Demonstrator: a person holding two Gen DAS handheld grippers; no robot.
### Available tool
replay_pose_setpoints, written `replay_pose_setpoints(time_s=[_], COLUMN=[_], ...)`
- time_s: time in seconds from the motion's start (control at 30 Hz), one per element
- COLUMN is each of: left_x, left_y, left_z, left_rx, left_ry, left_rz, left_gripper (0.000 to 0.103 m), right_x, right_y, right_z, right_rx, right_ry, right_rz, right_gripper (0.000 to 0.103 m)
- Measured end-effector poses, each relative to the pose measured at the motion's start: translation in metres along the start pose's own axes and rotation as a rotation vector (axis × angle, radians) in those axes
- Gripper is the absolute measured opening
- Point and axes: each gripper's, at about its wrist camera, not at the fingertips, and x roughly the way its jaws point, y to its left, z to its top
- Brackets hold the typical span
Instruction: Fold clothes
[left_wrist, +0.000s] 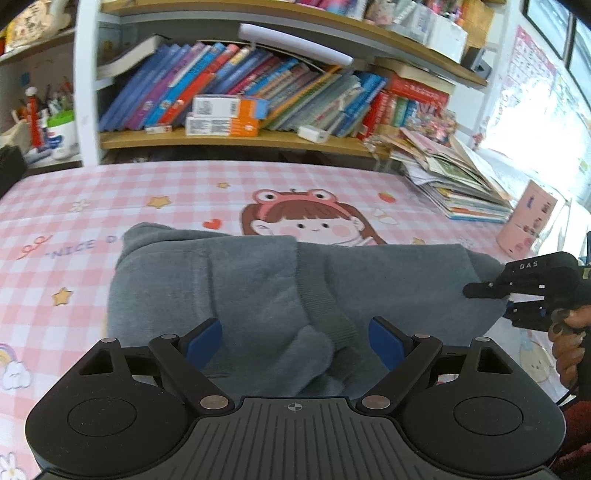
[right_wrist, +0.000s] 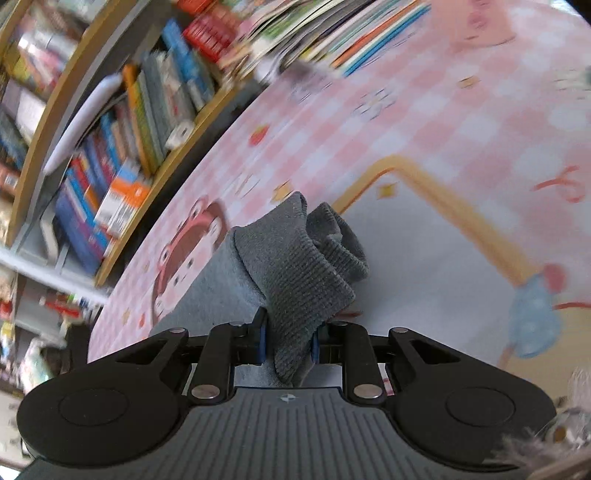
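A grey fleece garment (left_wrist: 258, 288) lies bunched on the pink checked tablecloth (left_wrist: 74, 229), with a ribbed band running across its middle. My left gripper (left_wrist: 295, 339) hovers over its near edge, open, its blue pads wide apart and nothing pressed between them. At the garment's right end, the right gripper (left_wrist: 480, 290) shows in the left wrist view. In the right wrist view, my right gripper (right_wrist: 288, 339) is shut on the garment's ribbed grey cuff (right_wrist: 306, 269), which bunches up in front of the jaws.
A bookshelf (left_wrist: 236, 140) full of books stands behind the table. A leaning stack of magazines (left_wrist: 454, 184) and a pink box (left_wrist: 528, 221) sit at the back right. A person's hand (left_wrist: 569, 343) holds the right gripper.
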Motion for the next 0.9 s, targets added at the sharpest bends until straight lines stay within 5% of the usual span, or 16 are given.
replay_pose_setpoints(time_s=[0.17,0.4,0.63,0.9], left_x=[0.003,-0.012,-0.043,-0.068], left_y=[-0.004,0.010,0.045,0.088], left_z=[0.000,0.005,0.004,-0.004], left_rx=[0.006,-0.042,-0.176,-0.251], left_ry=[-0.005,-0.067,-0.151,-0.174], left_rz=[-0.025,0.039,0.137,0.215], left_gripper=[0.089,0.089,0.092,0.092], right_x=[-0.017,-0.037,-0.043,-0.016], right_y=[-0.005,0.054,0.141,0.224], right_z=[0.007,0.006,-0.027,-0.098], right_rx=[0.002,-0.153,-0.469,-0.855], right_ry=[-0.053,-0.053,-0.023,0.126], right_rz=[-0.019,0.150,0.319,0.445], right_gripper=[0.019,0.019,0.019,0.020])
